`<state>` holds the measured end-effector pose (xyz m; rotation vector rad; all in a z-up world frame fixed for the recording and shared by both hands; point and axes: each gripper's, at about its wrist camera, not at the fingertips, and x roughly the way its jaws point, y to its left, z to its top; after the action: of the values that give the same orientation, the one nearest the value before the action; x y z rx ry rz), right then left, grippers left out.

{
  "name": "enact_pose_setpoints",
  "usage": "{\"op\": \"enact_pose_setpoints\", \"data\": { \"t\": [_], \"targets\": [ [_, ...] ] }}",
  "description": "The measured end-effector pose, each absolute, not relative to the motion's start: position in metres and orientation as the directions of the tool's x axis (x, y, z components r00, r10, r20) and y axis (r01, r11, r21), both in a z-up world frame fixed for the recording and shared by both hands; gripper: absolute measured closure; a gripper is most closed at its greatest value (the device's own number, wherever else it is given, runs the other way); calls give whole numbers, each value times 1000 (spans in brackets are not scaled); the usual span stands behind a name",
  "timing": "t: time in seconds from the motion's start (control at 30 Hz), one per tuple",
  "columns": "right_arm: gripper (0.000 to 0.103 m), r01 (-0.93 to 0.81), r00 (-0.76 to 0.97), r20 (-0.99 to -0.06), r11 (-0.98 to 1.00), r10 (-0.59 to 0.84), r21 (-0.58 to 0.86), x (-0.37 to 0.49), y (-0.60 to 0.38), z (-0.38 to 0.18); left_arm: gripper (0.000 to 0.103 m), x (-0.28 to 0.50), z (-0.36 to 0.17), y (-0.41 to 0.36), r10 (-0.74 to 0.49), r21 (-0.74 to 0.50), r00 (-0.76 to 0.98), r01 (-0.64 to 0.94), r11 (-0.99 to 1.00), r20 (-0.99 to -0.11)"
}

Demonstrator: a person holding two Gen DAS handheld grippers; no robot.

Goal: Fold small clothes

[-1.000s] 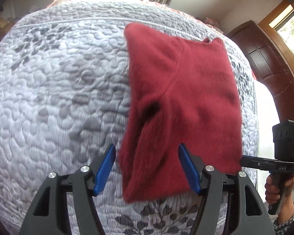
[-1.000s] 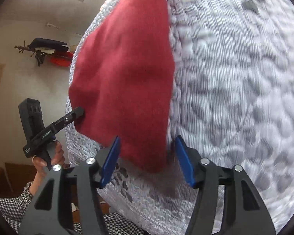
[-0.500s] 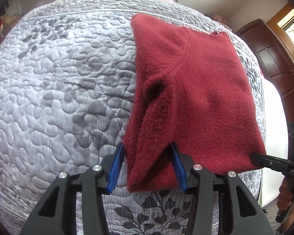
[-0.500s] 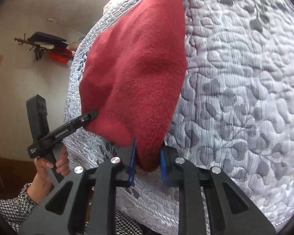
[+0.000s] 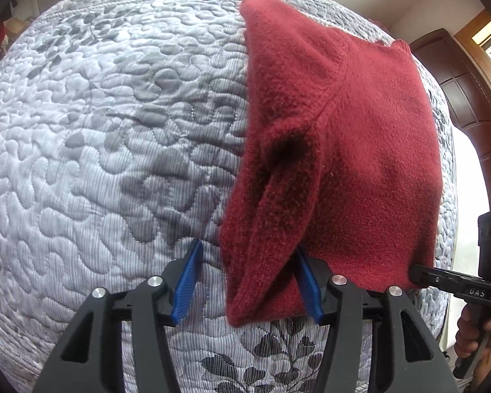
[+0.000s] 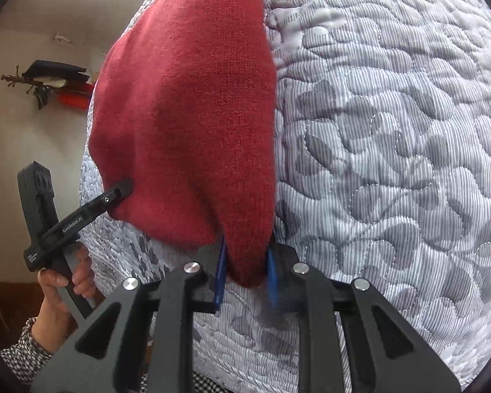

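Both grippers sit at the near hem of the red sweater (image 5: 360, 150), which lies on the grey quilted bedspread (image 5: 98, 131) with its long axis running away toward the far edge of the bed. Left gripper (image 5: 248, 285) has its blue pads spread around the near-left corner, where the folded sleeve bunches; the right-hand pad touches cloth, the left-hand one stands clear, so I judge it not clamped, though the cloth hides part of the gap. Right gripper (image 6: 244, 273) is pinched tight on the near-right corner, cloth squeezed between its pads. Each corner is at its own gripper, so the coming fold would carry the hem away toward the collar. Beyond the bed stand a dark wooden door (image 5: 458, 98) and, on the other side, a wall rack (image 6: 45, 82).
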<state>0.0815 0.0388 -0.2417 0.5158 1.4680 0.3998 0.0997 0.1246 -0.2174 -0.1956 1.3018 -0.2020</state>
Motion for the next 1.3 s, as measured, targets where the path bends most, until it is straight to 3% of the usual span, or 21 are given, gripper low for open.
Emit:
{"op": "enact_pose_setpoints", "data": {
  "t": [0.17,0.43,0.57,0.7,0.97,1.3],
  "targets": [
    [81,46,76,-849,848,524,528,83,57,-239,41,99,-214,124,-240,-241,262,29,970,-935],
    [65,41,111,-878,880,466,472,77,72,-224,33,84,-194,128,-184,-187,294,16,982,-938],
    [62,31,128,-898,903,422,428,71,77,-212,17,71,-185,131,-152,-164,303,-13,986,-941],
    [52,0,146,-931,941,334,338,61,82,-201,9,59,-177,132,-115,-130,307,-29,991,-945],
    [24,-10,171,-955,970,243,245,36,88,-180,9,30,-158,127,-22,-36,297,-40,999,-955],
    [14,7,194,-959,978,205,210,9,98,-151,9,-4,-136,113,4,-4,269,-30,1000,-963]
  ]
}}
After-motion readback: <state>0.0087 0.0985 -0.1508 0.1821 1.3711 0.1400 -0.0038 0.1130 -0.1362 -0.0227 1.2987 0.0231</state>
